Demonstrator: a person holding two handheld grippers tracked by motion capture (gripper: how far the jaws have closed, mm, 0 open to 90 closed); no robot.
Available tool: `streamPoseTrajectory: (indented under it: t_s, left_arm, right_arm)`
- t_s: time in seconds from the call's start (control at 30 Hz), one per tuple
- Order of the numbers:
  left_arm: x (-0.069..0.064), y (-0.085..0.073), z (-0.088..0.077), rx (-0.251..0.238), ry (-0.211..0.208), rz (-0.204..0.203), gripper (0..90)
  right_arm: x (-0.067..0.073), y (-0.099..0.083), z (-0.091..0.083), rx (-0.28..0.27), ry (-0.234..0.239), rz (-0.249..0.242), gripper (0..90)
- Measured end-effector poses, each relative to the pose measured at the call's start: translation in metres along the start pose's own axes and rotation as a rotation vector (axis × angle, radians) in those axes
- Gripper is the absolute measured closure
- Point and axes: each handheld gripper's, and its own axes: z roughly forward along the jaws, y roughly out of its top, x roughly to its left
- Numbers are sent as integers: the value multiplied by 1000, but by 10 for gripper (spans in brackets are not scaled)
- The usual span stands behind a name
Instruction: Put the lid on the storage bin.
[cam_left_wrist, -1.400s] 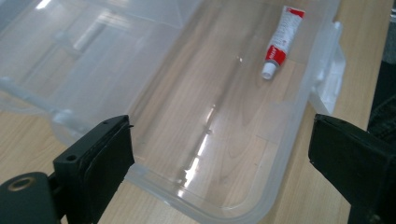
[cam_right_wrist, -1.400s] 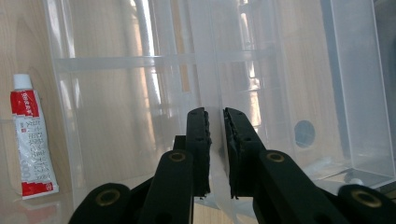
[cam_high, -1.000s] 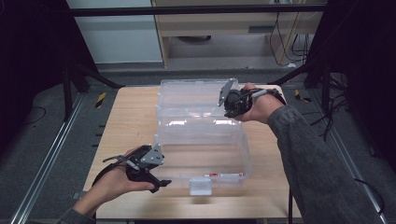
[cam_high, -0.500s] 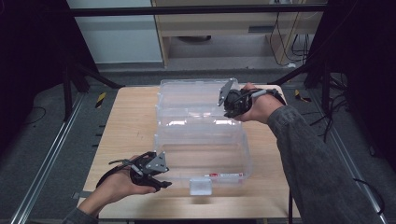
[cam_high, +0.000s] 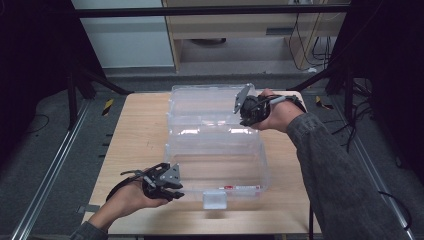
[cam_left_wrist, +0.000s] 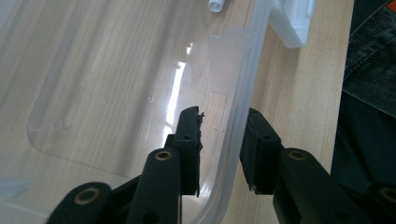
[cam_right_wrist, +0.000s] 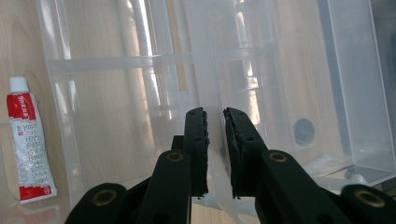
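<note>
Near edge of the wooden counter (cam_high: 135, 135): left tongs (cam_high: 172, 186) sit at the near-left corner of a clear plastic storage box (cam_high: 215, 160). The left gripper view shows what the high view cannot: the left tongs (cam_left_wrist: 223, 149) straddle the box wall (cam_left_wrist: 238, 121), one jaw inside, one outside, with a gap on both sides, so released, not clamped. A white latch (cam_left_wrist: 296, 21) is visible farther along that rim.

Far side: right tongs (cam_high: 246, 111) meet the raised lid (cam_high: 210, 102). The right gripper view shows the right tongs (cam_right_wrist: 215, 140) nearly closed on a thin clear lid edge (cam_right_wrist: 205, 84). That view also shows a red-and-white tube (cam_right_wrist: 25, 140) lying under the plastic.
</note>
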Motion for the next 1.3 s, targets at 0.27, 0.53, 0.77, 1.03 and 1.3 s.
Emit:
streamPoseTrajectory:
  t_s: [0.27,0.53,0.77,1.03,1.3]
  left_arm:
    - [-1,1,1,7,-16,0,799]
    - [-1,1,1,-1,2,-6,799]
    - [6,2,3,-11,19,-10,798]
    - [11,7,6,-5,25,-16,800]
    - [7,6,6,-15,56,-28,798]
  right_arm:
    - [0,0,0,-3,0,-7,798]
    - [-1,1,1,-5,4,-12,803]
    - [-7,2,3,2,-1,-4,805]
    - [-15,4,6,8,8,6,817]
    - [-10,8,-2,8,26,-5,852]
